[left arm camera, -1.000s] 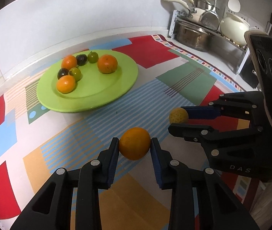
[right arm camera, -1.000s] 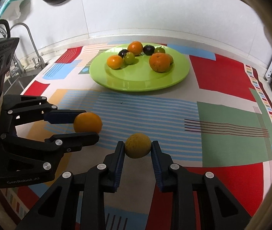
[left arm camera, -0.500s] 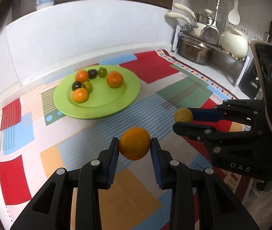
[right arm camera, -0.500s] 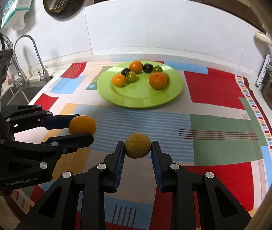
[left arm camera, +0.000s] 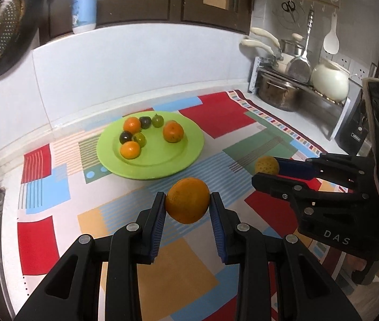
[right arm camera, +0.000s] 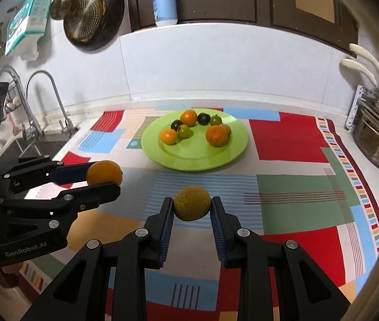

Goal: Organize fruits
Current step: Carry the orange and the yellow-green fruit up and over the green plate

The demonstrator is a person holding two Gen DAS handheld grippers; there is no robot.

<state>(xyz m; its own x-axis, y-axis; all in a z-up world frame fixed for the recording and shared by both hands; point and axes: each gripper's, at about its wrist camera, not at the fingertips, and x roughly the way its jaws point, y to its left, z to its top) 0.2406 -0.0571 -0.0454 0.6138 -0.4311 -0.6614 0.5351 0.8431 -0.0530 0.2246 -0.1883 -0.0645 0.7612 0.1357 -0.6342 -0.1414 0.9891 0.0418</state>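
Note:
My left gripper is shut on an orange, held in the air above the patterned mat. In the right wrist view that same orange shows at the left between the left gripper's fingers. A speckled yellowish fruit is clamped in my right gripper, which is shut; from the left wrist view this fruit shows at the right. Beyond both stands a green plate bearing several small fruits: oranges, dark plums and green ones.
A colourful mat covers the counter. A sink with taps lies at the left. Pots and a white kettle on a rack stand at the right. A white wall panel runs behind the plate, with a blue-white bottle on its ledge.
Both grippers have risen and drawn back from the plate with their fruits still gripped; the plate looks smaller and farther, and more of the wall and cupboards shows.

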